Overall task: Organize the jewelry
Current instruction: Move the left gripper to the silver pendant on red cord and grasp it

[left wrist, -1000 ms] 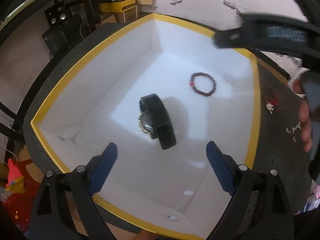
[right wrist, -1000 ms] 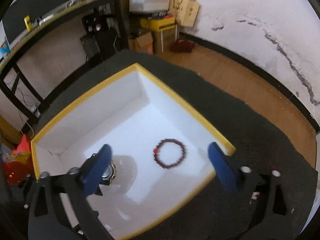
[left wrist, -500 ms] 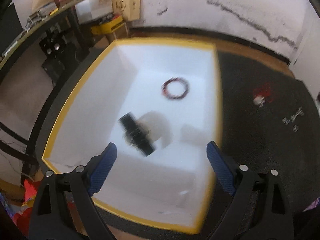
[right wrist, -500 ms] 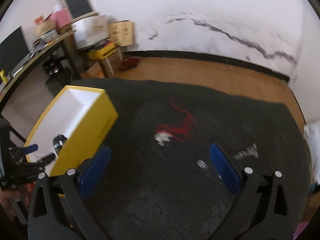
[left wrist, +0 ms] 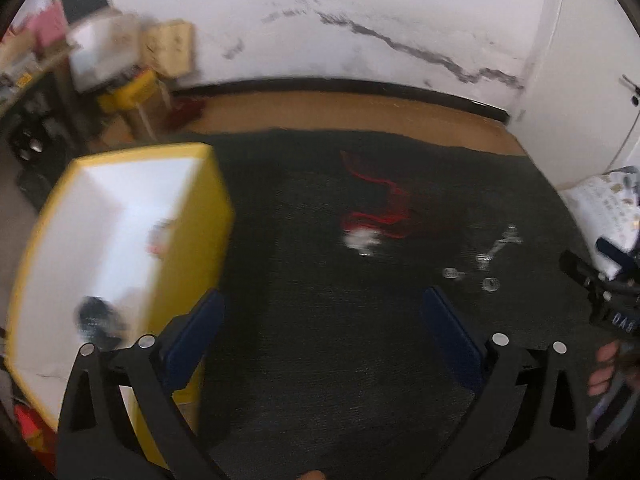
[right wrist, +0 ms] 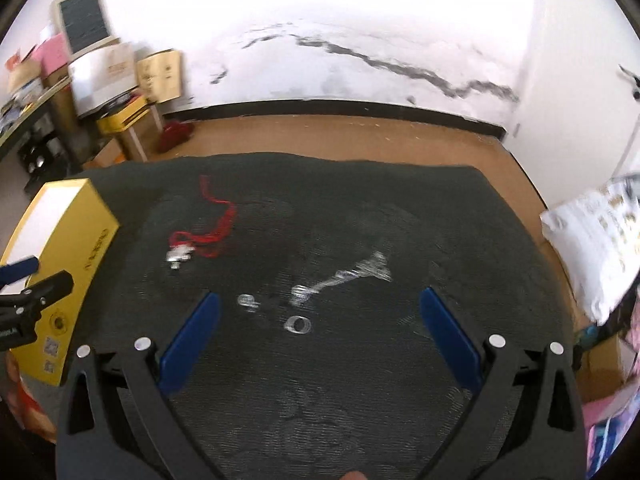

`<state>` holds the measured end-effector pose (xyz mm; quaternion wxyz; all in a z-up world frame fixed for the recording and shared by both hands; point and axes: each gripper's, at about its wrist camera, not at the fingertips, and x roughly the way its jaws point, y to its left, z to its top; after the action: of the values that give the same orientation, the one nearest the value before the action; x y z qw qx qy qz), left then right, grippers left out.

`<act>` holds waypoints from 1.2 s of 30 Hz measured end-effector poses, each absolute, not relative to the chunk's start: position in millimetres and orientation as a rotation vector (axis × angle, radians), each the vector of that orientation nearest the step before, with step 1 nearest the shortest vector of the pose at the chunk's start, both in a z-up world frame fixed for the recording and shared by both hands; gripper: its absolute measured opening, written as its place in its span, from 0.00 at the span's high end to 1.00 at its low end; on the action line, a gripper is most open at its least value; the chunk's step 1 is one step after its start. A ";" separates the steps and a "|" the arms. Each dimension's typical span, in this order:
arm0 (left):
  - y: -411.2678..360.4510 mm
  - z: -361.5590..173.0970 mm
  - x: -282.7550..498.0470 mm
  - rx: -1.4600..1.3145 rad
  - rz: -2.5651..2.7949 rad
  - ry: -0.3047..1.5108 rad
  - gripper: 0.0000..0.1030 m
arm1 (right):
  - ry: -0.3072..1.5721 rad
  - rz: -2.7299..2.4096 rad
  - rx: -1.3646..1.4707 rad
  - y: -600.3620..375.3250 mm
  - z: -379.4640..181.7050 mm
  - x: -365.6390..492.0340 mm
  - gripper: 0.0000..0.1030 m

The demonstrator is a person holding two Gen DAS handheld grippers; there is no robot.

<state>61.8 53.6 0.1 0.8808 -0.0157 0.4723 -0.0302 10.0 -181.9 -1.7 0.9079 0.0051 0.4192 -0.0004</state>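
A yellow box (left wrist: 216, 216) with a white inside stands at the left of the dark mat. In it lie a black watch (left wrist: 96, 316) and a blurred bead bracelet (left wrist: 160, 240). My left gripper (left wrist: 320, 304) hangs over the mat beside the box, its jaws opening with nothing between them. A red cord with a silver pendant (right wrist: 180, 256) lies on the mat, with a silver chain piece (right wrist: 352, 272) and small silver rings (right wrist: 298, 324) to its right. My right gripper (right wrist: 318, 304) stands open just before the rings, holding nothing.
The dark mat (right wrist: 320, 400) covers the table. A white patterned bag (right wrist: 592, 240) lies at its right edge. Cardboard boxes (right wrist: 160, 76) and a shelf stand at the back left by the wall. A hand (left wrist: 604, 368) shows at the right edge.
Both grippers swung right, away from above the box and over the dark mat. The watch stays in the box. The right gripper now faces the silver pieces.
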 end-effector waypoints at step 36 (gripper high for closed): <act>7.3 -120.0 156.4 0.104 -0.130 0.985 0.25 | 0.935 0.002 0.217 -230.3 -30.9 47.6 0.06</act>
<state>156.4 7.3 -120.0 0.8779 0.0499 0.4721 -0.0625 47.6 -230.3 -30.9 0.8870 0.1043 0.4499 0.0010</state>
